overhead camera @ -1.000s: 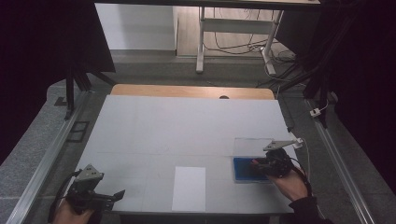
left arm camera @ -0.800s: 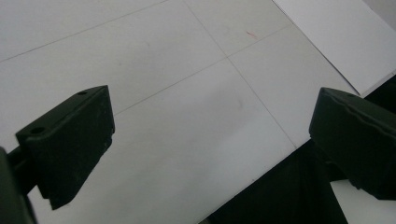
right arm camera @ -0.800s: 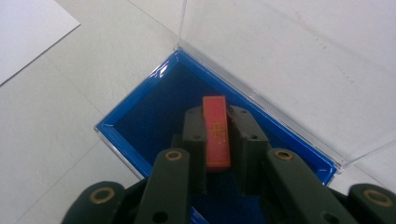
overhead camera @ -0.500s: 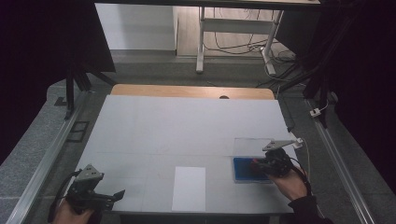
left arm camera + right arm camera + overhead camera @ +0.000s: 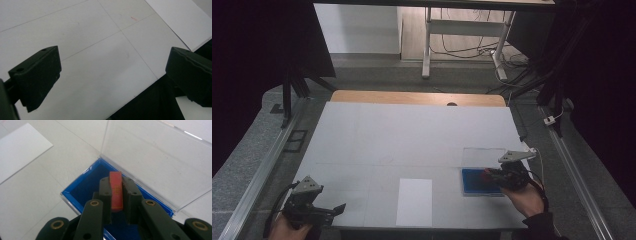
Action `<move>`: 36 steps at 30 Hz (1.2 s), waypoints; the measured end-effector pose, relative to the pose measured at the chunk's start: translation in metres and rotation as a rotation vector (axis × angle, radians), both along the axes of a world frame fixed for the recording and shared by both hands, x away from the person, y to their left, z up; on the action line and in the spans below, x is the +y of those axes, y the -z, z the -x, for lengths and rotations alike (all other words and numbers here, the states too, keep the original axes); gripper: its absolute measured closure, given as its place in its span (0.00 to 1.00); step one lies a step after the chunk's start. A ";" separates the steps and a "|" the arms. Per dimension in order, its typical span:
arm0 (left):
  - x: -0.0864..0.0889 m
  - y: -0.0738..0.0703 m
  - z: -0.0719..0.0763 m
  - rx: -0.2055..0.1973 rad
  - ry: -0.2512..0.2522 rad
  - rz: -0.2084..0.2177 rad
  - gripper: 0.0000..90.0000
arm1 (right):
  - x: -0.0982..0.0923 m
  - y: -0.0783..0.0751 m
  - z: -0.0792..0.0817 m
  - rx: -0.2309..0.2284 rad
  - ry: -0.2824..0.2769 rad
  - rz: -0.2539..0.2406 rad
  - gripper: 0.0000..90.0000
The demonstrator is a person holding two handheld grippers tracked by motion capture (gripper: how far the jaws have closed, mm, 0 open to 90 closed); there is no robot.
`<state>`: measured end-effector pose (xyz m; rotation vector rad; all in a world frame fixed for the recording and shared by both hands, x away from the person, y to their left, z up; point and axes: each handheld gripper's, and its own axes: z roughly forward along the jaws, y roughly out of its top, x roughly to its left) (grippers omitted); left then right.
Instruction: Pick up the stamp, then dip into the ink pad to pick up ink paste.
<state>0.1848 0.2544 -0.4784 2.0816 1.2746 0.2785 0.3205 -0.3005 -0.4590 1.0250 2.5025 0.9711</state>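
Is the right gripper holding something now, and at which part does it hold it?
Yes. The right gripper is shut on a small red block, pinching its lower half by the two flat sides, above the blue box.

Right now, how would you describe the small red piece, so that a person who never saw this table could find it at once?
Start at the white table and go to its near right corner, where a blue-lined box lies with its clear lid open. Just above the blue lining, the right gripper is shut on the small red piece. It is the only red thing here; the white sheet nearby lies flat.
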 end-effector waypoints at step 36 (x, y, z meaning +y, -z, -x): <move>0.000 0.000 0.000 0.004 0.003 -0.001 0.01 | 0.008 0.013 -0.006 0.049 0.001 0.039 0.88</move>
